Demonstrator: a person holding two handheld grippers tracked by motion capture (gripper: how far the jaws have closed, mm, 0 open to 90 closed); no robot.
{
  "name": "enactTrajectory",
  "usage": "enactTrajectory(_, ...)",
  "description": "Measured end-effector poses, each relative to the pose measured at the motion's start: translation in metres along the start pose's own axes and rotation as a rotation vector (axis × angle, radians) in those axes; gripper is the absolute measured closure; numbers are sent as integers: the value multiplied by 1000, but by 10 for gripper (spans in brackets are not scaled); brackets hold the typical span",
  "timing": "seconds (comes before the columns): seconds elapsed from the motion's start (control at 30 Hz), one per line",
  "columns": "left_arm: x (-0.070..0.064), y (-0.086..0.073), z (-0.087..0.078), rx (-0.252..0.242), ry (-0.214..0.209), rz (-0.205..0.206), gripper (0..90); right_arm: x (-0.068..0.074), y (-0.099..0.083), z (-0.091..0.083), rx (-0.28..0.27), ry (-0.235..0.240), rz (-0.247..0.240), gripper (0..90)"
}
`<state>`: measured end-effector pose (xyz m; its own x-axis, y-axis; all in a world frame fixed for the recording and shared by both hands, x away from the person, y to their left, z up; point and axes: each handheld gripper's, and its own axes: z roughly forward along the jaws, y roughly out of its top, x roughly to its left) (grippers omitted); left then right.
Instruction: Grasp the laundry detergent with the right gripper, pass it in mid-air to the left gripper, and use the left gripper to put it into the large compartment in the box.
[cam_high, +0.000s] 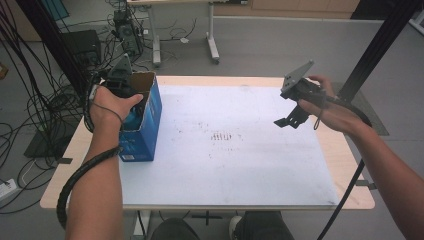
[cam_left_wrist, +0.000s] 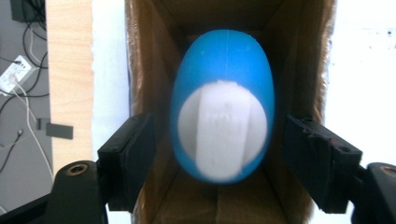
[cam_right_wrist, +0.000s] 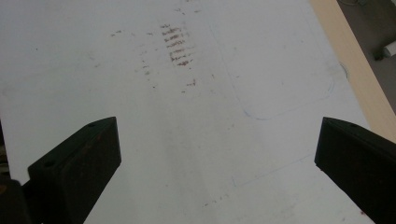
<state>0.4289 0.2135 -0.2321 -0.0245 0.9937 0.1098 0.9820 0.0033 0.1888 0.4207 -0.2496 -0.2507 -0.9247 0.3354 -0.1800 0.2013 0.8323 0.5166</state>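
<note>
**Blue egg-shaped thing at the mouth of the box**

Cables trail over the grey floor behind my desk (cam_high: 350, 165), a pale wooden top under a white sheet with rusty-brown scuffs near its middle.

At the desk's left edge stands an open cardboard box (cam_high: 145, 125), blue on the outside, raw brown and fibrous within. My left hand-held gripper (cam_high: 117, 82) points down into its mouth. Between its jaws sits a smooth, glossy blue egg-shaped object (cam_left_wrist: 222, 107) with a white, chalky-looking round end crossed by a raised bar. The jaws stand apart on either side of it, with a gap showing at each flank, so they are not clamped on it.

I judge this the moment of either taking the egg out or having just let it go into the box; I cannot tell which. A grasp would call for closing evenly on its curved, slippery sides.

My right hand-held gripper (cam_high: 290, 120) hangs over the sheet's right part, jaws wide apart, empty.
</note>
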Motion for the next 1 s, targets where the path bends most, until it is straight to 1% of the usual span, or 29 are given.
enactTrajectory(0.1,-2,-3,-11,-13,7,12,261,-1,0,3,6,3,12,2)
enactTrajectory(0.2,-5,-5,-25,-33,1,22,254,-3,2,6,13,9,22,2)
enactTrajectory(0.27,-9,-5,-34,-50,1,36,242,-5,3,8,19,9,23,2)
enactTrajectory(0.37,-18,-2,-44,-71,-12,58,210,-8,5,9,27,6,28,2)
enactTrajectory(0.47,-30,2,-51,-92,-31,73,192,-14,7,9,38,4,31,2)
enactTrajectory(0.57,-46,7,-54,-105,-70,102,169,-21,8,9,44,1,38,2)
enactTrajectory(0.6,-52,9,-54,-106,-77,112,160,-24,9,9,46,3,45,2)
enactTrajectory(0.63,-58,11,-54,-103,-82,131,151,-27,9,9,46,4,52,2)
enactTrajectory(0.73,-76,18,-55,-95,-87,178,121,-37,8,10,48,-3,72,3)
enactTrajectory(0.87,-96,26,-56,-105,-112,214,103,-47,6,11,72,-9,101,2)
enactTrajectory(0.93,-104,29,-56,-107,-124,227,97,-52,5,10,81,-12,118,2)
enactTrajectory(1.0,-111,31,-56,-112,-146,237,93,-56,3,9,83,-16,132,3)
